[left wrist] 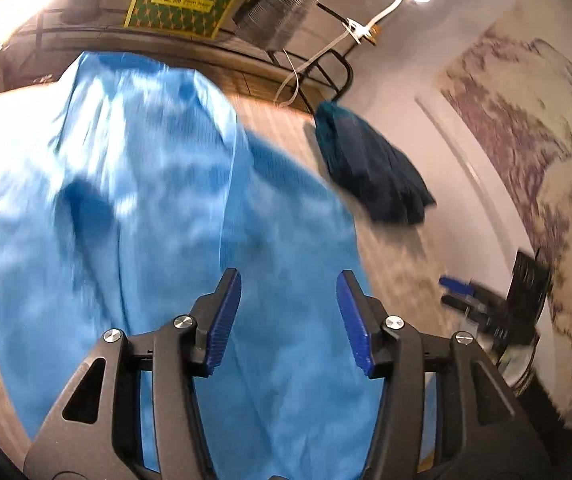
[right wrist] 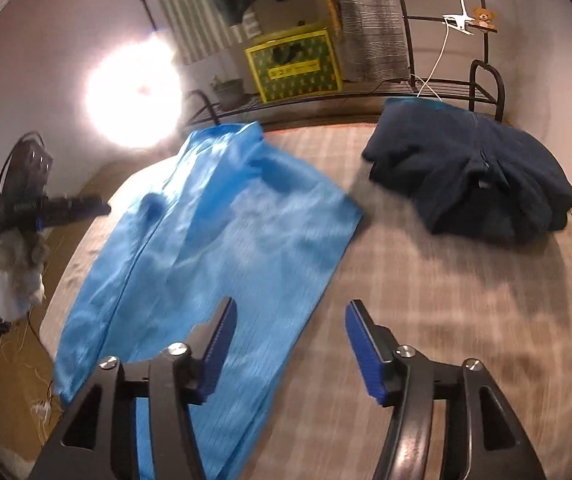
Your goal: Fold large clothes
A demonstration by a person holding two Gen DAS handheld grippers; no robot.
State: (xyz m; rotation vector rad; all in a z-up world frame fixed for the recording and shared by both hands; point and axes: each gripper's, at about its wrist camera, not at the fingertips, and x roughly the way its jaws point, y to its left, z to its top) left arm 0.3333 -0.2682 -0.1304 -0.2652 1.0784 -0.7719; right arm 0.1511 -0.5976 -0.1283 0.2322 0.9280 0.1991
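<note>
A large light-blue garment [left wrist: 158, 216] lies spread on the checked table; in the right wrist view [right wrist: 214, 240] it lies partly folded lengthwise at left. My left gripper [left wrist: 289, 312] is open and empty just above the garment's near part. My right gripper [right wrist: 290, 340] is open and empty over the garment's right edge and the bare table. The left gripper also shows in the right wrist view [right wrist: 50, 208], held off the table's left side.
A folded dark-blue garment [right wrist: 473, 184] sits at the table's far right, also in the left wrist view [left wrist: 369, 168]. A metal rack [right wrist: 445, 92] with a yellow-green box [right wrist: 293, 66] stands behind the table. A bright lamp [right wrist: 134, 92] glares at left.
</note>
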